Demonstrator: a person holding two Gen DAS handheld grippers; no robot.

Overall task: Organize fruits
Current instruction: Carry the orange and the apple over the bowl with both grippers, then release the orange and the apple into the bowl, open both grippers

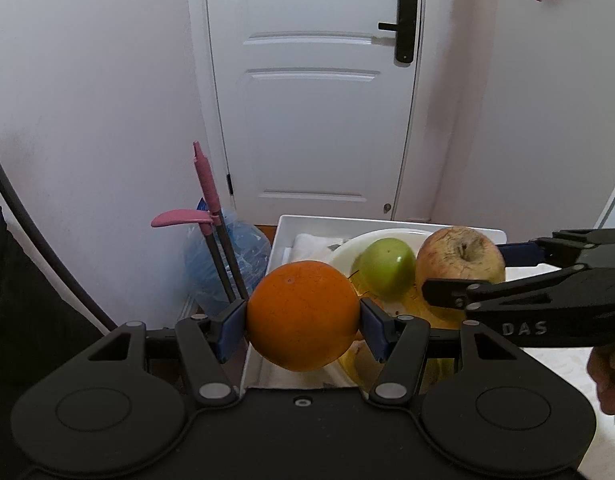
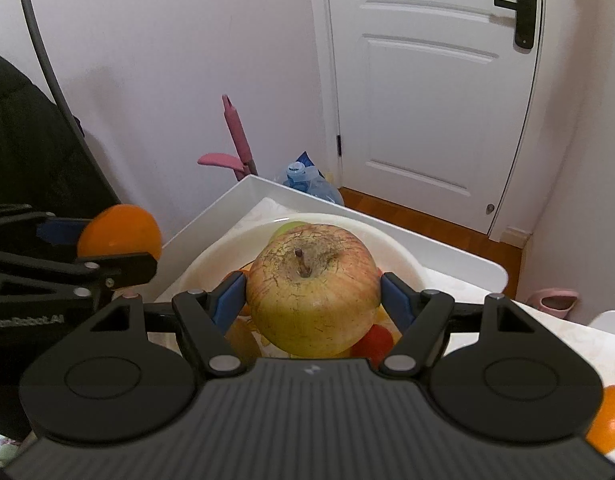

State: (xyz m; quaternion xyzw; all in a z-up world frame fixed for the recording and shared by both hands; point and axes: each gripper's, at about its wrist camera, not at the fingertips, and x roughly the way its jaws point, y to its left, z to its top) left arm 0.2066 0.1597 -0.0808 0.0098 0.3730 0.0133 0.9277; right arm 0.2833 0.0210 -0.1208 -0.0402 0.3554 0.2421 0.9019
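My left gripper (image 1: pixel 303 316) is shut on an orange (image 1: pixel 303 316) and holds it above the near left rim of the white bowl (image 1: pixel 347 248). My right gripper (image 2: pixel 312 300) is shut on a yellow-red apple (image 2: pixel 312 292) with its stem up, held over the same bowl (image 2: pixel 403 256). A green apple (image 1: pixel 383 266) lies in the bowl, and yellow and red fruit show under it (image 2: pixel 373 340). In the left wrist view the right gripper (image 1: pixel 463 276) holds the apple (image 1: pixel 459 258) at the right. In the right wrist view the left gripper (image 2: pixel 119 246) holds the orange (image 2: pixel 121 232) at the left.
The bowl stands on a white tray (image 1: pixel 283 236) on a table with a pale cloth (image 2: pixel 547 340). Another orange (image 2: pixel 609 420) lies at the right on the cloth. A pink-handled tool (image 1: pixel 205 184) and a blue water jug (image 1: pixel 243 252) stand behind the tray near a white door (image 1: pixel 315 92).
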